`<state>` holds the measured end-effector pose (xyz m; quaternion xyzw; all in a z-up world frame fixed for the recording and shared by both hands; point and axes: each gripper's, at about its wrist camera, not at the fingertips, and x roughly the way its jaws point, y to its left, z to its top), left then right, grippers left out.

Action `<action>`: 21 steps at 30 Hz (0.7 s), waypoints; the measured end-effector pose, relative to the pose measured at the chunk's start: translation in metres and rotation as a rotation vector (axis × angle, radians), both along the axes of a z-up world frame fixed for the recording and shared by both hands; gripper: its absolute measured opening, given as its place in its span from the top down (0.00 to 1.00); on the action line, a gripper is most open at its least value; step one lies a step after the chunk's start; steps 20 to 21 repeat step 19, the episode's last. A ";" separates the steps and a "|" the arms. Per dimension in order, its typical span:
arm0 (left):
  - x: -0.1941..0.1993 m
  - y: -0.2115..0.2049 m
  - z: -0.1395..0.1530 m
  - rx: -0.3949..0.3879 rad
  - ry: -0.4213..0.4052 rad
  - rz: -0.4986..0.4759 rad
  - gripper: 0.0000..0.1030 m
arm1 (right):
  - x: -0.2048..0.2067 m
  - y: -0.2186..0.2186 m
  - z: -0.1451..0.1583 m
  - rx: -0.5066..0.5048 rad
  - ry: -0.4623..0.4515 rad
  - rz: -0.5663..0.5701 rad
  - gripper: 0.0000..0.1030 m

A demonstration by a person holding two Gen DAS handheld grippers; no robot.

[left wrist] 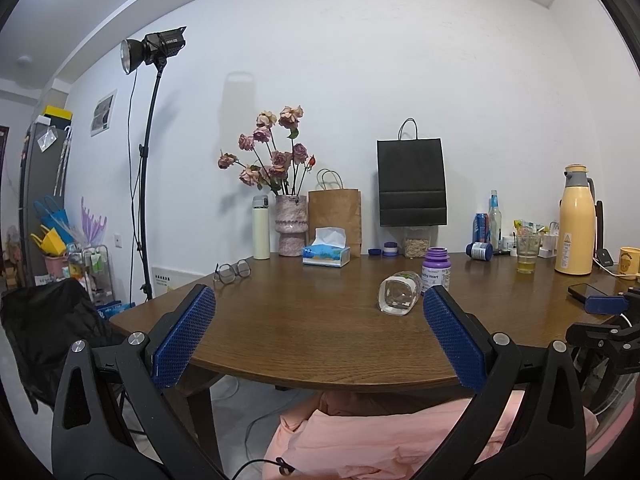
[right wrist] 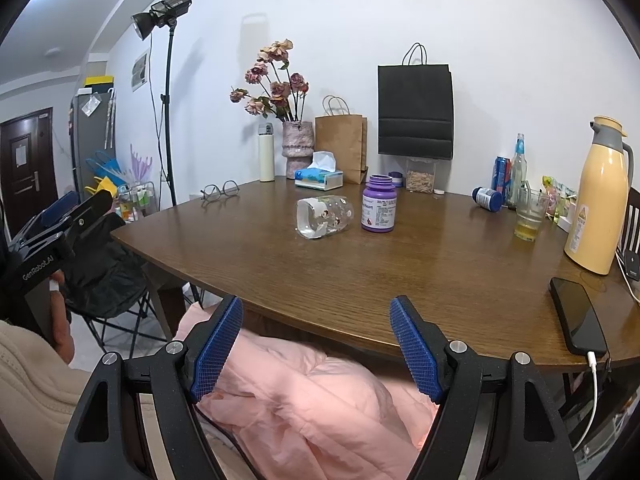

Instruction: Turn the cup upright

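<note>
Over the near edge of the brown table [left wrist: 304,344], the left wrist view shows the left gripper [left wrist: 318,300] spread wide and holding nothing, while the clear cup [left wrist: 400,293] lies on its side just beyond the right finger, its open mouth facing the camera and a purple bottle [left wrist: 436,270] close behind it. From the right wrist view, the right gripper [right wrist: 316,312] is also spread and empty at the near edge, above pink fabric [right wrist: 304,392]; the cup [right wrist: 325,217] lies tipped over mid-table, just left of the upright purple bottle [right wrist: 379,209], with a phone [right wrist: 577,315] near the right edge.
</note>
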<state>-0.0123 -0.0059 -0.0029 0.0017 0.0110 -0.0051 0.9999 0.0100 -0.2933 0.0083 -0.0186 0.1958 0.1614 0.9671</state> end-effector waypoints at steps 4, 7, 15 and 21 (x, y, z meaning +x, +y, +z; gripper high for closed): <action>0.000 0.000 0.000 0.000 0.000 0.000 0.00 | -0.001 0.001 0.000 0.001 0.000 0.000 0.22; 0.001 0.001 0.001 0.000 -0.003 0.003 0.00 | 0.000 0.000 0.000 0.001 0.000 -0.001 0.22; 0.002 0.002 0.002 0.002 -0.009 0.011 0.00 | 0.000 0.001 0.000 0.001 0.001 0.000 0.22; 0.003 0.002 0.002 0.006 -0.002 0.008 0.00 | 0.000 0.001 0.000 0.001 0.003 -0.002 0.22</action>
